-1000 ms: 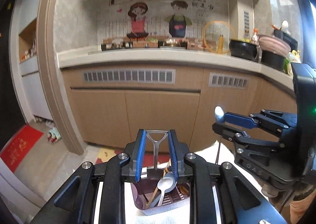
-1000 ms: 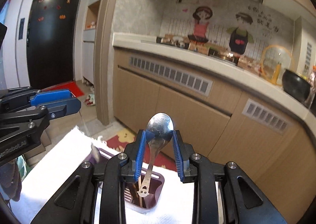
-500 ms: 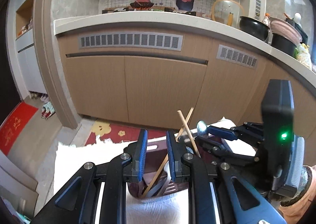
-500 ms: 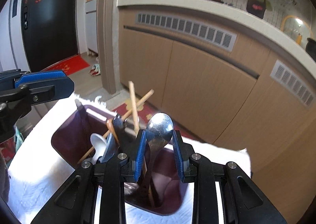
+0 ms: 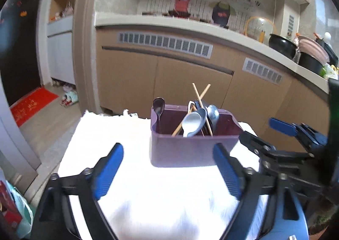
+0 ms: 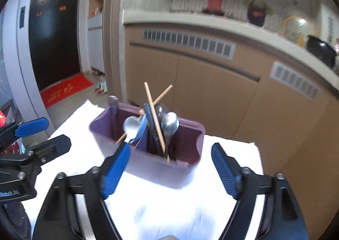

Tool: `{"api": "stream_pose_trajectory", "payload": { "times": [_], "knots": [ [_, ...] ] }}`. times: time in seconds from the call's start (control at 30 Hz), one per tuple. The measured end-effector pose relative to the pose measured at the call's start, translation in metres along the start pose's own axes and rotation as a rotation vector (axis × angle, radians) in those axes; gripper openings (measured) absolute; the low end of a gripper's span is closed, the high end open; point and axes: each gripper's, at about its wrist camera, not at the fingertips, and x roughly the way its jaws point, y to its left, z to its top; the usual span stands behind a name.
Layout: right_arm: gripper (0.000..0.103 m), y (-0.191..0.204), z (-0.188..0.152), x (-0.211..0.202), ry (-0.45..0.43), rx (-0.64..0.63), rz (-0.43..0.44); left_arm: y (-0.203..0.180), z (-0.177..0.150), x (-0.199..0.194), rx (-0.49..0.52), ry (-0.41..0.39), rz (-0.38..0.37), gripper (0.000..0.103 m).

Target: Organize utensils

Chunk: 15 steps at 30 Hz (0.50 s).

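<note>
A purple utensil holder stands on a white cloth. In it are a white spoon, crossed wooden chopsticks, dark-handled utensils and a metal spoon. Another metal spoon stands alone at the holder's left end. My left gripper is just in front of the holder, jaws opening wide, with no utensil between them. My right gripper hangs before the holder's right side, jaws also opening and empty. Each gripper shows in the other's view: the right gripper, the left gripper.
The cloth-covered table ends just behind the holder. Beyond it are tan kitchen cabinets under a pale counter with black pots. A red doormat lies on the floor to the left, by a dark door.
The left gripper held a metal slotted utensil and the right a metal spoon. Both lowered them into the holder, let go, and have drawn back with jaws spread.
</note>
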Motion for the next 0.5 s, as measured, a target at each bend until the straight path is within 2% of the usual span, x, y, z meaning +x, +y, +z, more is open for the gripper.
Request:
{"api": "stream_pose_trajectory", "payload": {
  "times": [0.07, 0.1, 0.3, 0.4, 0.5],
  "knots": [
    [0.085, 0.008, -0.016, -0.027, -0.018, 0.011, -0.010, -0.005, -0.015, -0.023, 0.016, -0.032, 0.023, 0.101],
    [0.085, 0.011, -0.024, -0.038, -0.026, 0.020, -0.012, -0.008, -0.021, -0.032, 0.024, -0.043, 0.037, 0.103],
    [0.093, 0.023, -0.077, -0.105, -0.060, 0.098, -0.041, -0.018, -0.061, -0.081, 0.056, -0.052, 0.127, 0.103],
    [0.098, 0.020, -0.100, -0.132, -0.056, 0.148, -0.054, -0.023, -0.077, -0.101, 0.065, -0.070, 0.173, 0.103],
    [0.098, 0.018, -0.121, -0.155, -0.046, 0.188, -0.073, -0.031, -0.092, -0.120, 0.098, -0.099, 0.227, 0.103]
  ]
}}
